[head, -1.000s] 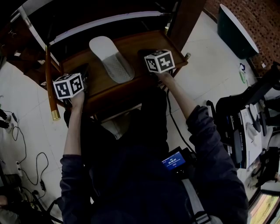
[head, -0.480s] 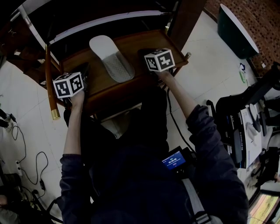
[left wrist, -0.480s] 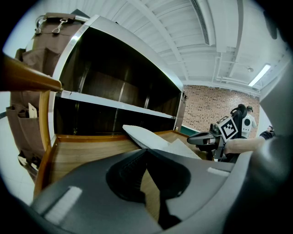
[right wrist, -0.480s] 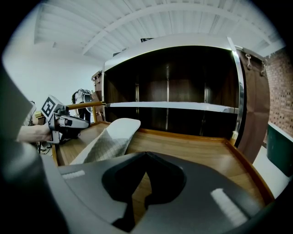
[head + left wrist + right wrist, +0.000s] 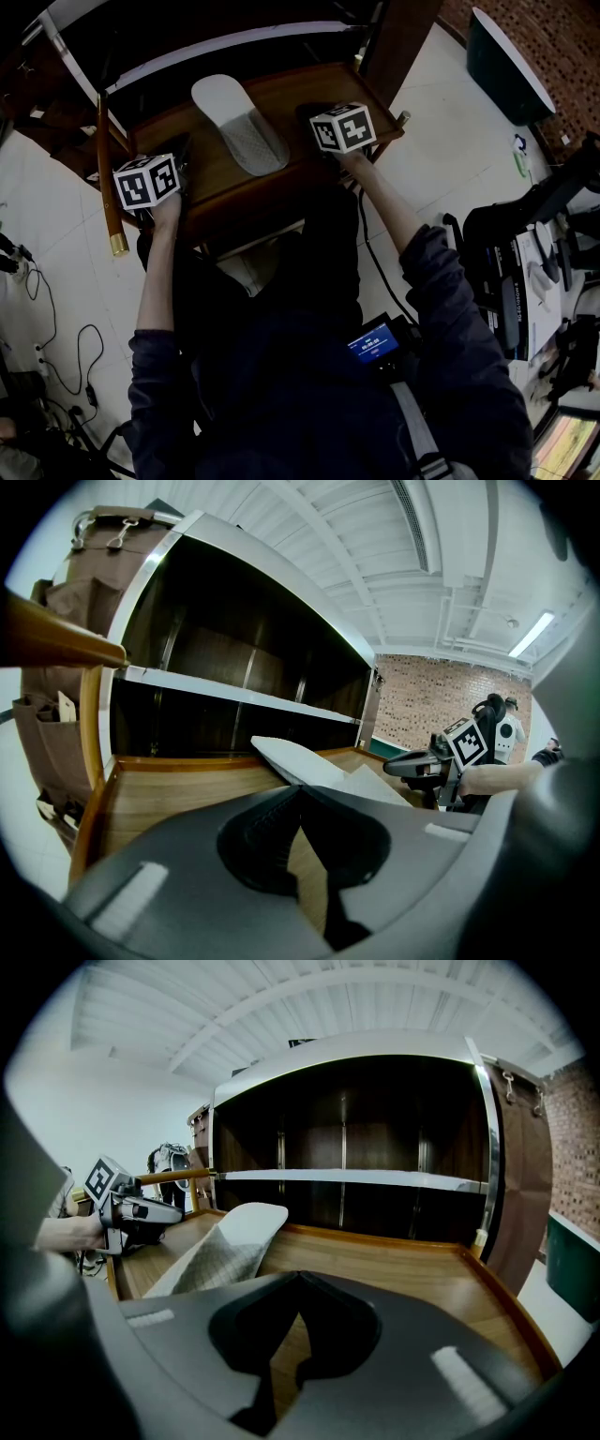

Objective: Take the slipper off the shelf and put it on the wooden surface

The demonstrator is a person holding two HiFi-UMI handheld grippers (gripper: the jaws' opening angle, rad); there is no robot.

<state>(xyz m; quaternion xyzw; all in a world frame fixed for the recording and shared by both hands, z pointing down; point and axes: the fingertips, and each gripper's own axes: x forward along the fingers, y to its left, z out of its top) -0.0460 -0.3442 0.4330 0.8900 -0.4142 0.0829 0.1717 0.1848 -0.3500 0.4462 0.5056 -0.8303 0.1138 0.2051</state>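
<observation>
A white and grey slipper (image 5: 239, 127) lies flat on the wooden surface (image 5: 281, 183) in front of the dark shelf unit (image 5: 216, 45). It also shows in the left gripper view as the slipper (image 5: 314, 769) and in the right gripper view as the slipper (image 5: 225, 1243). My left gripper (image 5: 178, 150) rests at the surface's left edge, left of the slipper and apart from it. My right gripper (image 5: 314, 114) sits to the slipper's right, also apart. The left gripper (image 5: 300, 789) and the right gripper (image 5: 298, 1277) are both shut with nothing between the jaws.
A wooden pole with a brass tip (image 5: 108, 178) leans at the left. A brown bag (image 5: 56, 667) hangs on the unit's side. A green bin (image 5: 506, 66) stands at the far right, equipment (image 5: 534, 272) at the right, cables (image 5: 56, 347) on the tiled floor.
</observation>
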